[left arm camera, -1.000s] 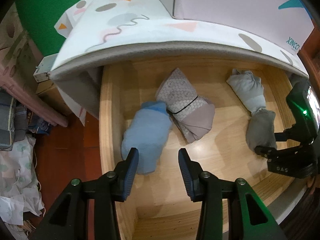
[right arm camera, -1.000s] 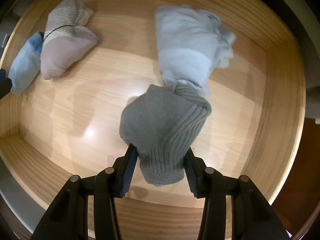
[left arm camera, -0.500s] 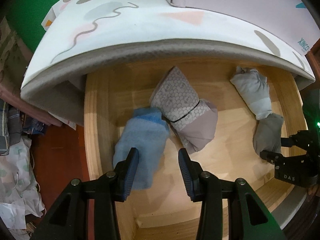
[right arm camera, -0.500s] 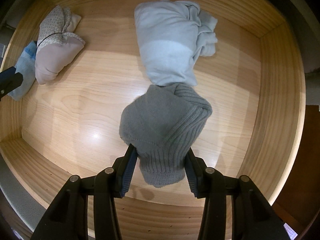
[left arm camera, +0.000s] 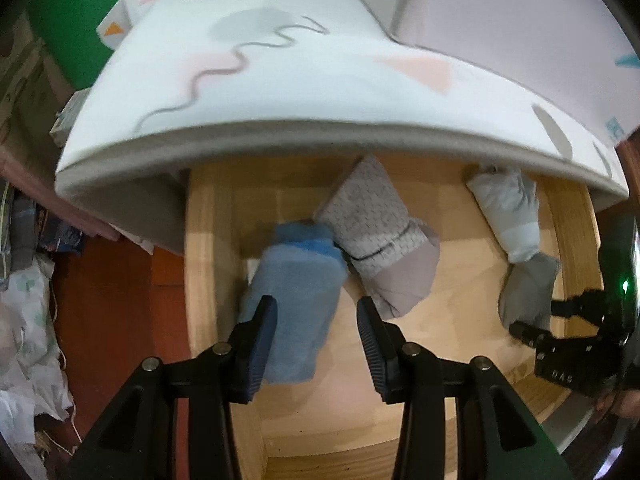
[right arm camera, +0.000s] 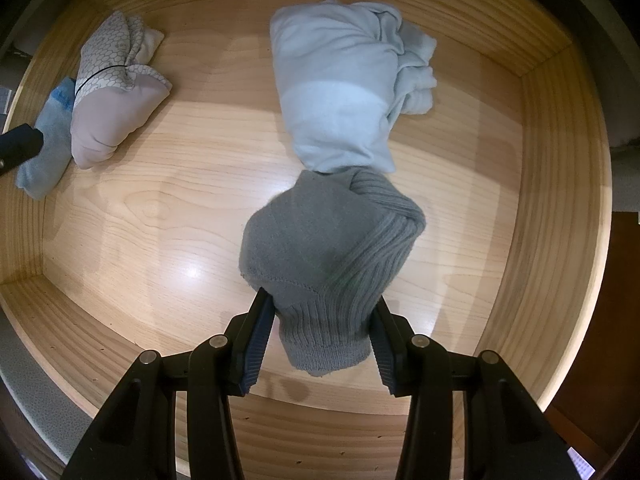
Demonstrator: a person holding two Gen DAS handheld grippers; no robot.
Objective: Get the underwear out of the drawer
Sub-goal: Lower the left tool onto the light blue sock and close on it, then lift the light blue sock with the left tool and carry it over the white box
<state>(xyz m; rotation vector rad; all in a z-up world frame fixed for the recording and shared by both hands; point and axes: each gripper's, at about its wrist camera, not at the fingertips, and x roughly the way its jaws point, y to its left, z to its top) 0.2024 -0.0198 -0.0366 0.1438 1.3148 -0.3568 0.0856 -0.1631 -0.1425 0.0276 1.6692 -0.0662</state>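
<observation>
An open wooden drawer (right arm camera: 560,200) holds rolled garments. My right gripper (right arm camera: 323,304) points down and is shut on a grey ribbed roll (right arm camera: 332,248), whose far end touches a pale blue roll (right arm camera: 336,92). At the drawer's left lie a patterned grey-and-pink roll (right arm camera: 116,96) and a blue roll (right arm camera: 44,152). In the left wrist view my left gripper (left arm camera: 316,308) hovers open over the blue roll (left arm camera: 296,292). Its left finger overlaps the roll, and the right finger stands clear of it. The right gripper (left arm camera: 560,344) and the grey roll (left arm camera: 528,292) show at the right.
A white patterned mattress edge (left arm camera: 320,92) overhangs the back of the drawer (left arm camera: 200,260). Left of the drawer are red-brown floor (left arm camera: 120,300) and a heap of cloth and bags (left arm camera: 24,320). Bare wood (right arm camera: 180,220) lies between the two groups of rolls.
The left gripper has drifted so the blue roll sits further in between its fingers. The right gripper shifted a little at first with the grey roll gripped, then held still.
</observation>
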